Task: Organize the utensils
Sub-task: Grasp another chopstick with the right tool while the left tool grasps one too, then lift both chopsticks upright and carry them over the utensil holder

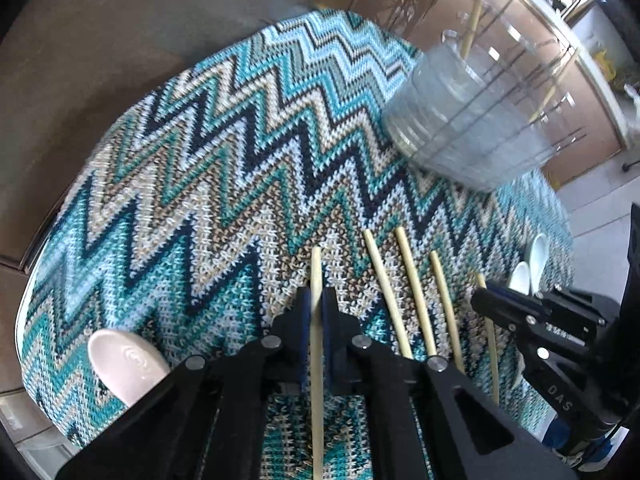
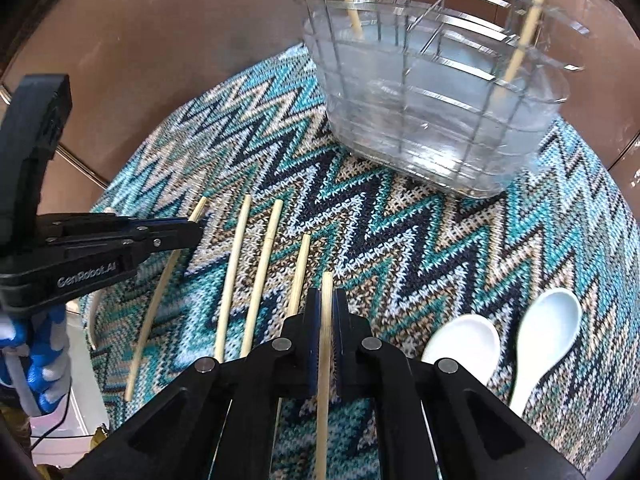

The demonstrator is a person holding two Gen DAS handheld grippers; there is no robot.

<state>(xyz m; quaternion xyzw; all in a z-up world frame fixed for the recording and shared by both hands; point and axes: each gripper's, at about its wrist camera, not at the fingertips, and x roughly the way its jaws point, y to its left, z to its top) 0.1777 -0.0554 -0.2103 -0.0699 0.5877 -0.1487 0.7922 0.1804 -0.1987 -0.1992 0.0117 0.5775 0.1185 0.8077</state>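
Note:
My left gripper (image 1: 316, 300) is shut on a bamboo chopstick (image 1: 316, 340) low over the zigzag mat (image 1: 200, 184). My right gripper (image 2: 327, 300) is shut on another chopstick (image 2: 325, 360). In the right wrist view three loose chopsticks (image 2: 256, 288) lie on the mat between the two grippers, and the left gripper (image 2: 188, 236) shows at the left holding its chopstick (image 2: 156, 304). A clear acrylic utensil holder (image 2: 432, 92) stands at the back with two chopsticks (image 2: 524, 28) in it. Two white spoons (image 2: 544, 320) lie at the right. A pinkish spoon (image 1: 124, 364) lies at the left.
The mat covers a round table with its edge close on the left (image 1: 28, 272). Brown boxes or cabinets (image 1: 120, 20) stand behind it. The right gripper's body (image 1: 552, 328) sits close to the right of the left one.

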